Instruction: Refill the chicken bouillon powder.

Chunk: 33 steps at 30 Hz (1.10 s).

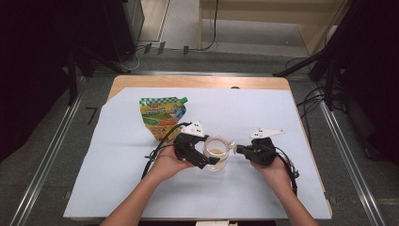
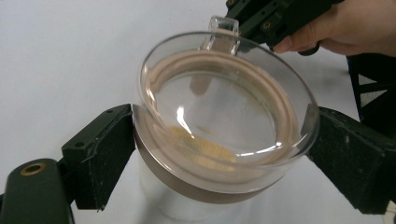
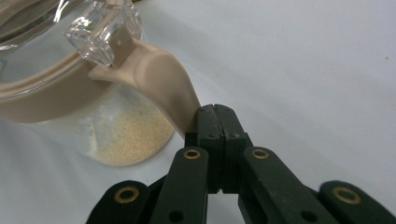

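A: While you scan from the left, your left tongs stand spread wide around the clear jar, one jaw on each side of its beige collar. In the left gripper view the pads sit right at the collar; whether they press on it I cannot tell.

B: And what do you have on top of the jar?

A: You have a clear round lid there, tipped up at an angle, with a small clear hinge block at its far edge.

B: What do you see inside?

A: You can see a thin layer of pale tan grains on the bottom; most of the jar is bare.

B: Now your right side?

A: Your right tongs are pressed together, pinching the tip of the beige latch tab that curves down from the collar.

B: Where does the jar stand?

A: You have it on the white sheet of the worktop, between your two hands, with a green and yellow pouch lying near, behind your left hand.
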Each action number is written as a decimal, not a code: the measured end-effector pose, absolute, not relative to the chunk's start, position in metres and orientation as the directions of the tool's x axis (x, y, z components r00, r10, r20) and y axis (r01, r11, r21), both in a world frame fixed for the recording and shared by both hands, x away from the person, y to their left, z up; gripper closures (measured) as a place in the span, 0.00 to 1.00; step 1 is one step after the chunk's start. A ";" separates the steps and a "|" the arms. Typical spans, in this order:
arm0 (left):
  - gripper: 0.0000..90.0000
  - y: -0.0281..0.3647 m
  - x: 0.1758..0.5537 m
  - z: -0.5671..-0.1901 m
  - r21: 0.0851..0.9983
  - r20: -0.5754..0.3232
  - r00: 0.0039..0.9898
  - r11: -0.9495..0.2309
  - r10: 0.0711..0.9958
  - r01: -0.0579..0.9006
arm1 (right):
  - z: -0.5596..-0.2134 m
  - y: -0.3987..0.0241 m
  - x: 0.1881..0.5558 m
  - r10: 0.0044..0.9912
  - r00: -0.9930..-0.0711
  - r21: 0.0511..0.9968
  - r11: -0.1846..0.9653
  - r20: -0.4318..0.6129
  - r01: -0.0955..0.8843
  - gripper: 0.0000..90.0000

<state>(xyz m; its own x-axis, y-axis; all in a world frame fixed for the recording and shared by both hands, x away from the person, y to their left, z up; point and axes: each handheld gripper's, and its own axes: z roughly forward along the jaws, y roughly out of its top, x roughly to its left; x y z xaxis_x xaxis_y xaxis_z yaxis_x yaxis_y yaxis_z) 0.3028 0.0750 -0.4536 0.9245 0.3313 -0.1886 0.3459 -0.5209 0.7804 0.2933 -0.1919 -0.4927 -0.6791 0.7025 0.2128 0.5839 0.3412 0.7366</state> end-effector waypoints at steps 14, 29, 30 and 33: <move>0.11 0.071 0.302 -0.457 0.789 -0.159 0.932 -0.526 0.325 0.318 | -0.493 -0.191 0.293 0.704 -0.677 0.738 0.337 0.214 0.584 1.00; 0.11 0.063 0.301 -0.460 0.780 -0.115 0.935 -0.552 0.337 0.295 | -0.494 -0.191 0.292 0.710 -0.672 0.734 0.339 0.212 0.589 1.00; 0.11 0.063 0.300 -0.459 0.777 -0.113 0.933 -0.555 0.341 0.296 | -0.494 -0.191 0.292 0.709 -0.673 0.735 0.339 0.211 0.587 1.00; 0.11 0.062 0.300 -0.458 0.774 -0.117 0.930 -0.555 0.347 0.305 | -0.494 -0.191 0.292 0.708 -0.673 0.735 0.338 0.213 0.588 1.00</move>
